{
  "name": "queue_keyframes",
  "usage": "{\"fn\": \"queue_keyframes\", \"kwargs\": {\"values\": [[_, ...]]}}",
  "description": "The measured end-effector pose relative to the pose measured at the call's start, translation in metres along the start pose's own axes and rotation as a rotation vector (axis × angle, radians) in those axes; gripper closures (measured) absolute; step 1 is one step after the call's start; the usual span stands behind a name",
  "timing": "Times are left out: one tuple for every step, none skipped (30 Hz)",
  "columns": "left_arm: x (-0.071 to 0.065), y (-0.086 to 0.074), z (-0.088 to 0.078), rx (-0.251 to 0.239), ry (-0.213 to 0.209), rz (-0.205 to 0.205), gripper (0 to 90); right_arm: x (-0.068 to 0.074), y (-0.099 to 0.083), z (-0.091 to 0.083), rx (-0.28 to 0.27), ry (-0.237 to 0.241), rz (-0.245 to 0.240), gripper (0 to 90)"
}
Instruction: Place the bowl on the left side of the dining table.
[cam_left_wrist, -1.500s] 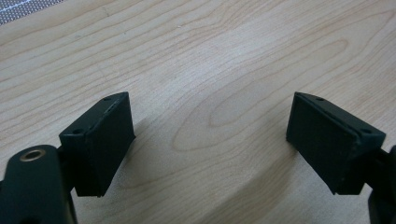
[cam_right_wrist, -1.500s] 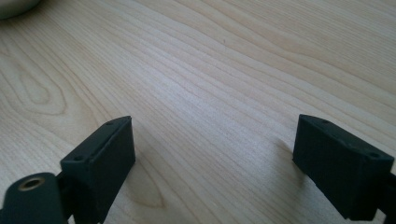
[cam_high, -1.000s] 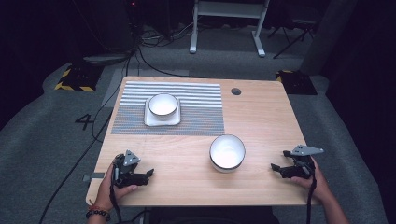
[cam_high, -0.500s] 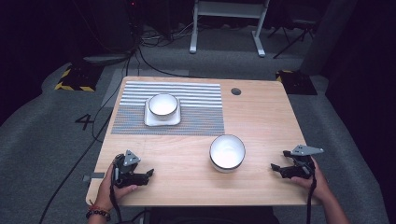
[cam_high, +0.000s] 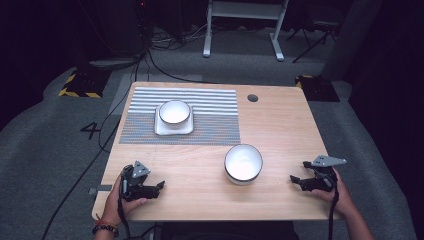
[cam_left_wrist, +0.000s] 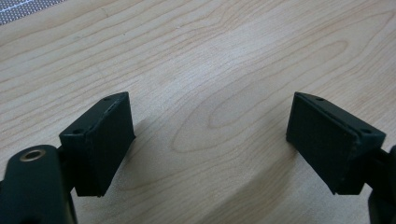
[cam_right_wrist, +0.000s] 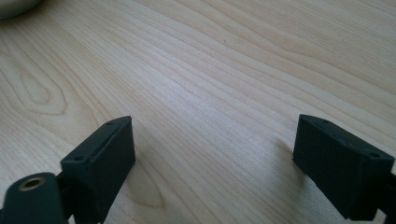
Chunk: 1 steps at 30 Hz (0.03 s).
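**Both grippers low on the wood, jaws spread and empty**

The left gripper (cam_high: 161, 186) rests at the near left corner of the wooden surface (cam_high: 280, 130), held by a hand whose wrist is cut off by the bottom edge of the high view. In the left gripper view its jaws stand wide apart with bare wood grain between them; a sliver of the striped mat shows at the top left corner there.

The right gripper (cam_high: 295, 179) sits near the right edge, its jaws likewise spread over bare wood and gripping nothing. In the right gripper view a pale curved edge, most likely the nearer bowl, is clipped by the top left corner.

That nearer white bowl (cam_high: 243, 163) with a dark rim stands alone on the wood, between the grippers and closer to the right one, apart from both. A second white bowl (cam_high: 174, 112) sits on a square white plate (cam_high: 163, 130) on the striped mat (cam_high: 215, 120) farther back. Whether either bowl holds anything cannot be made out.
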<state>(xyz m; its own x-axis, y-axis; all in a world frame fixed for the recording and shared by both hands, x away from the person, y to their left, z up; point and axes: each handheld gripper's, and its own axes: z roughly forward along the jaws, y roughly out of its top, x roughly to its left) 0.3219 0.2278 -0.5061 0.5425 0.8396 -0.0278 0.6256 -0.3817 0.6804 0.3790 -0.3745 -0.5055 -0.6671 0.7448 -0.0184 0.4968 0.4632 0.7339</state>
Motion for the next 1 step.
{"fn": "queue_keyframes", "kwargs": {"values": [[0.0000,0.0000,0.0000,0.000,0.000,0.000,15.1,0.0000,0.0000,0.0000,0.000,0.000,0.000,12.9]]}}
